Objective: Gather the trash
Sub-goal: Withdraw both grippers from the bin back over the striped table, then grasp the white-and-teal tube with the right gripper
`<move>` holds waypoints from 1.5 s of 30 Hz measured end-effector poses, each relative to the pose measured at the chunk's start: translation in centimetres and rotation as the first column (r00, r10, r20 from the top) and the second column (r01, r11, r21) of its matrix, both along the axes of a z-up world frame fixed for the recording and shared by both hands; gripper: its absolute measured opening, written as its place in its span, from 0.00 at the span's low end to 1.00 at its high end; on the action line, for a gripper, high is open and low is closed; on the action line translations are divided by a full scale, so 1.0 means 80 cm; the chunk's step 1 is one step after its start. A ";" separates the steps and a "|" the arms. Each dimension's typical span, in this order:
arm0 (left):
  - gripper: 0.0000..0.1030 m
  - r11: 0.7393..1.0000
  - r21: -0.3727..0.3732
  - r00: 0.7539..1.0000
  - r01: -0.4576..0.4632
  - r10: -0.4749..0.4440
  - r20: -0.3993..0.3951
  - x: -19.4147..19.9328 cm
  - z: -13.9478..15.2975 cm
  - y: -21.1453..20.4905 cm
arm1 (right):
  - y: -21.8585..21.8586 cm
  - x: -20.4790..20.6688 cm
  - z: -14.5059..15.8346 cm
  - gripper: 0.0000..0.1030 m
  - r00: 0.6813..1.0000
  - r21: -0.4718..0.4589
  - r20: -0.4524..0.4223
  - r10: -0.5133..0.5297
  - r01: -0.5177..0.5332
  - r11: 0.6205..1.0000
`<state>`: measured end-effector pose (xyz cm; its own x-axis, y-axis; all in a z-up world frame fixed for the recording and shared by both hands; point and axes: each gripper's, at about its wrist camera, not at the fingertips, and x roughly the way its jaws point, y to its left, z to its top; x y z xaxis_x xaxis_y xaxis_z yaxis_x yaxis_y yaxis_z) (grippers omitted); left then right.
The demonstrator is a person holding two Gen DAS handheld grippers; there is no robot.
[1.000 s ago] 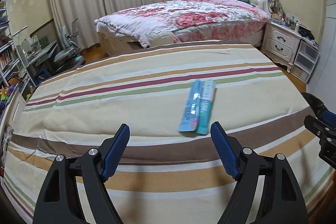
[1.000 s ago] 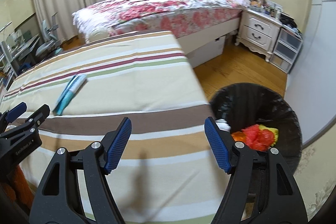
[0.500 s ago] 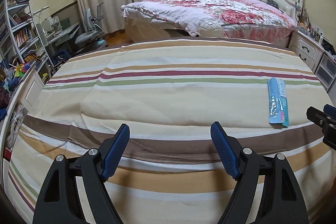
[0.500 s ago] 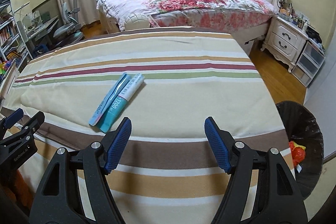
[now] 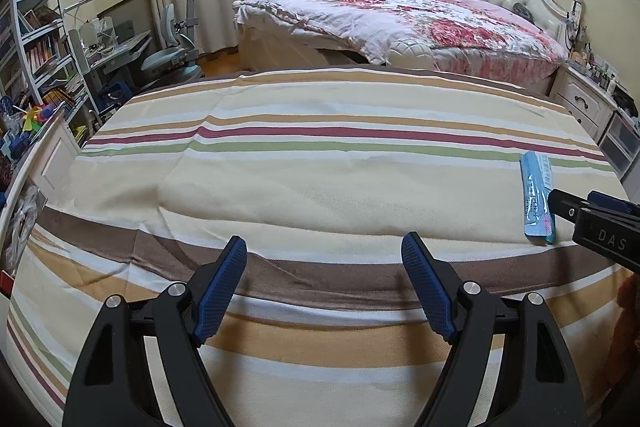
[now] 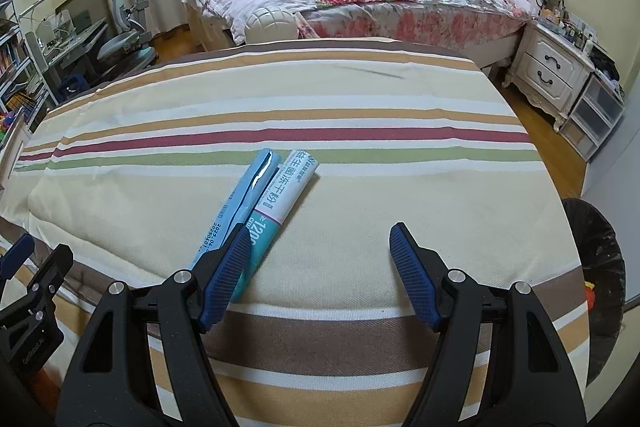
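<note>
A: Two grippers show in your views, and both stand with jaws spread and nothing between them. Your left gripper (image 5: pixel 324 283) hovers over the brown stripe of the striped bed cover (image 5: pixel 320 187); it prints "GenRobot.AI" on its body where it shows at the left edge of the right wrist view.

B: And the trash?

A: Going left to right in your right wrist view: first that left gripper's body, then the blue sachet (image 6: pixel 240 203), then the white and teal sachet (image 6: pixel 280 199) touching it side by side, both flat on the cream band of the cover. Your right gripper (image 6: pixel 316 259) has its left finger over the near end of the pair, not pressing on either.

B: What can you read on them?

A: The blue one carries a date starting "2025"; the rest is too small. The white one bears Chinese characters reading "益生菌冻干粉" and, on the teal end, "120" with more hidden by the finger.

B: Further right?

A: The black-lined bin (image 6: pixel 600 267) stands on the floor just beside the bed's right edge, orange litter inside. In your left wrist view the right gripper's body reads "DAS".
</note>
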<state>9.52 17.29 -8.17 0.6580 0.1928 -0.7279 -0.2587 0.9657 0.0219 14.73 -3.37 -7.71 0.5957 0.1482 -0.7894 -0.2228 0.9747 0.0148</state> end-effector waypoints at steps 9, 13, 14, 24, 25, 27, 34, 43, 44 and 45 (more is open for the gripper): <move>0.75 1.000 -0.024 1.000 -0.003 0.003 -0.001 0.000 -0.001 0.006 | 0.008 0.001 -0.001 0.70 1.000 -0.058 0.022 0.005 -0.003 0.998; 0.76 1.000 -0.027 1.000 -0.002 0.002 -0.001 -0.001 -0.001 0.006 | -0.008 0.003 0.000 0.70 0.999 -0.072 0.033 -0.023 0.025 0.997; 0.76 1.000 -0.027 1.000 -0.002 0.002 -0.001 -0.001 -0.001 0.006 | -0.012 0.004 0.000 0.70 0.999 -0.074 0.034 -0.030 0.032 0.997; 0.76 1.000 -0.019 1.000 -0.001 0.001 -0.005 -0.001 -0.001 0.005 | -0.019 0.011 0.005 0.68 0.999 -0.015 0.020 -0.036 0.036 0.999; 0.76 1.000 -0.016 1.000 0.000 0.000 -0.005 -0.001 -0.001 0.005 | -0.019 0.012 0.005 0.68 0.999 -0.008 0.019 -0.037 0.037 0.999; 0.76 1.000 -0.014 1.000 0.000 0.000 -0.005 -0.002 -0.001 0.005 | -0.017 0.014 0.005 0.68 0.999 0.005 0.014 -0.039 0.039 0.999; 0.76 1.000 -0.019 1.000 -0.001 0.001 -0.005 -0.003 -0.001 0.006 | -0.020 0.013 -0.003 0.49 1.000 -0.025 0.007 -0.019 0.019 0.999; 0.76 1.000 -0.019 1.000 0.000 0.000 -0.004 -0.004 -0.001 0.005 | -0.061 0.004 -0.004 0.53 1.000 -0.041 0.003 -0.011 0.011 0.999; 0.76 1.000 -0.021 1.000 -0.001 0.001 -0.004 -0.004 -0.001 0.005 | -0.065 0.004 -0.004 0.53 1.000 -0.046 0.003 -0.012 0.012 0.999; 0.76 1.000 -0.022 1.000 -0.001 0.001 -0.005 -0.004 -0.001 0.005 | -0.069 0.003 -0.004 0.54 1.000 -0.048 0.003 -0.013 0.013 0.999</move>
<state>9.22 17.68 -8.23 0.6539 0.1779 -0.7354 -0.2599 0.9656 0.0024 14.98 -8.90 -8.01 0.5996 0.1022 -0.7937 -0.2101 0.9771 -0.0330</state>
